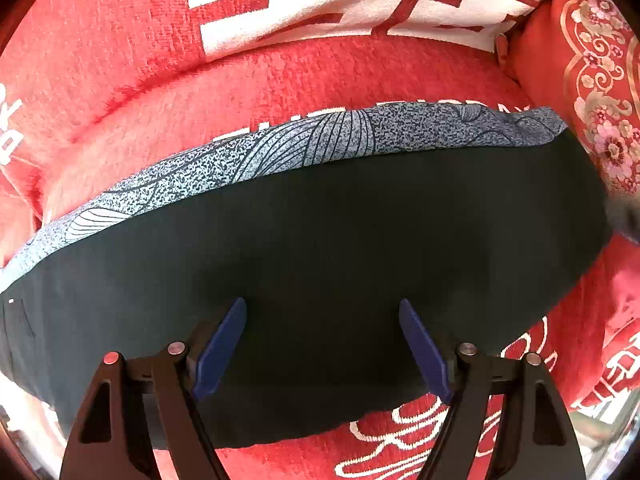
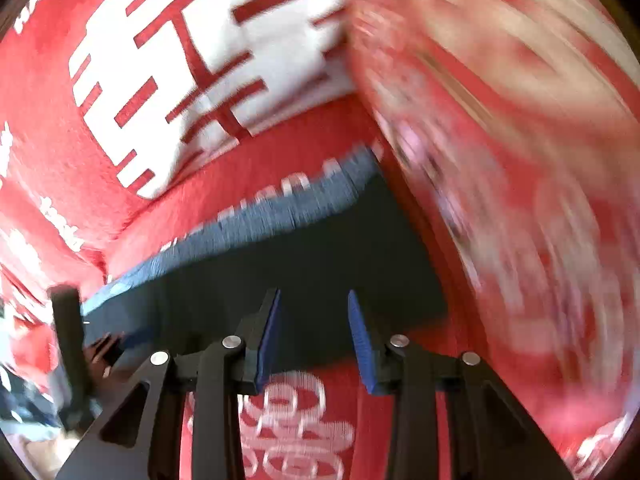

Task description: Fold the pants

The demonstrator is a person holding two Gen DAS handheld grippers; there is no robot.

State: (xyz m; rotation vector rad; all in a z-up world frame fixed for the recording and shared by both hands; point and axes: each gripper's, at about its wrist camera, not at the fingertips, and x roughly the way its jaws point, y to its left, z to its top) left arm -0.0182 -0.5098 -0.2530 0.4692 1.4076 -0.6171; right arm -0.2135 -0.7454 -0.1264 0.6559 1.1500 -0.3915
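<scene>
Closest to the lens: left gripper [image 1: 322,302], fingers spread wide and holding nothing, poised over the near part of the pants [image 1: 320,240]. Same for right gripper [image 2: 313,293]: released, grasping nothing, placed above the near edge of the pants, towards their right end.

Pants lying flat as a dark, compact oblong on the red seat cover [image 1: 280,80], near edge and right edge looking straight. Along the far edge of the pants, a strip of grey-blue printed fabric [image 1: 280,148] showing; probably the lining or an under layer, but hard to say.

Judging from this: at least one fold seems done, layers roughly aligned. Left to do, perhaps, one more fold across to shorten the bundle, or only smoothing.

Beyond the pants, a white cushion with red character [image 1: 360,0]; right of the pants, a floral cushion [image 1: 592,100].

Left end of the pants cut off in the left wrist view. Right wrist view much blurred; a dark bar left of the pants not identifiable. Waistband and leg ends not distinguishable.
</scene>
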